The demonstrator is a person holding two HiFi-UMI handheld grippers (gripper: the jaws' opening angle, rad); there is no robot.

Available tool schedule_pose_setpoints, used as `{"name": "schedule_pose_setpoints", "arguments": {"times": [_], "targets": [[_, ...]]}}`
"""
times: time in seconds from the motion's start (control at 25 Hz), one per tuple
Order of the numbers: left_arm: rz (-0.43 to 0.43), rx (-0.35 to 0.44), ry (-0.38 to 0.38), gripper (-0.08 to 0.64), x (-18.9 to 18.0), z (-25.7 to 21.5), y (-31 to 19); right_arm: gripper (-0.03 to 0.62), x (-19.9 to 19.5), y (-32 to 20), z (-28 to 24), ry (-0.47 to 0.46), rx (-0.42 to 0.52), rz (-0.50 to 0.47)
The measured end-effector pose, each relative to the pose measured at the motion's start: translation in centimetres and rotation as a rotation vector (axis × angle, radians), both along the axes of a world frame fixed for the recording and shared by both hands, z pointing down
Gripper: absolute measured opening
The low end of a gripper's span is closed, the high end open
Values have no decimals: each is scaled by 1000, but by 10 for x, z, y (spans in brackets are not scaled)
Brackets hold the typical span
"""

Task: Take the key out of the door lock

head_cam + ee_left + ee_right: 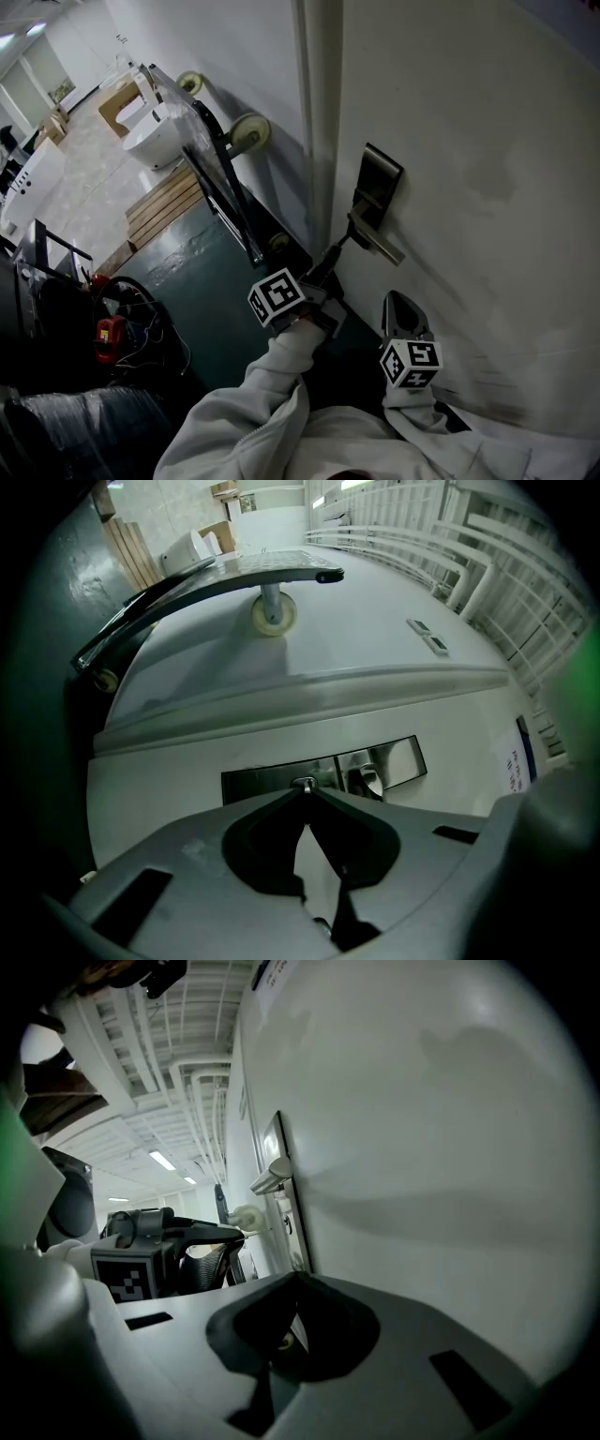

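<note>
Key [303,782] barely shows between pinched jaws of left hand-held gripper [306,793], while right hand-held gripper [295,1279] is closed, empty.

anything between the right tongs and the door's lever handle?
Only bare door. The right tongs sit just below the lever handle, apart from it. The head view shows this best.

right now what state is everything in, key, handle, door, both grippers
key: pinched at the lock plate; can't tell if it's out of the lock
left gripper: shut on key
right gripper: shut, empty, beside the door
door handle: untouched
door: looks closed against its frame
</note>
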State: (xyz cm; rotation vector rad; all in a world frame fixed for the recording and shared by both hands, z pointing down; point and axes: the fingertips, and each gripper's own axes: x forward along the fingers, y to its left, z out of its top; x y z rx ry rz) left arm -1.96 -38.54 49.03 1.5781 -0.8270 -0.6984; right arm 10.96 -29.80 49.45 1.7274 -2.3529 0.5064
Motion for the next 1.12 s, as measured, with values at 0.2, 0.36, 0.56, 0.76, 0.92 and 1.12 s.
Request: {"name": "schedule_pose_setpoints", "arguments": {"times": [0.2,0.36,0.56,0.76,0.92,1.12], "targets": [[-17,6,-31,26,-17,4,7,52,-6,-2,0,-2,1,-16],[-19,29,-64,26,-26,2,15,52,-11,-4,1,0,1,-38],[-11,94,-168,26,-36,-6,28,52,-17,-6,2,-2,-3,-59],[-13,149,-276,26,-46,-8,38,52,-20,-8,2,-5,-3,-77],[-8,198,-398,26,-53,-8,45,52,-19,-10,1,-6,-3,-84],[-4,273,-582,26,-56,-12,51,52,-11,-13,0,-6,-1,-77]]}}
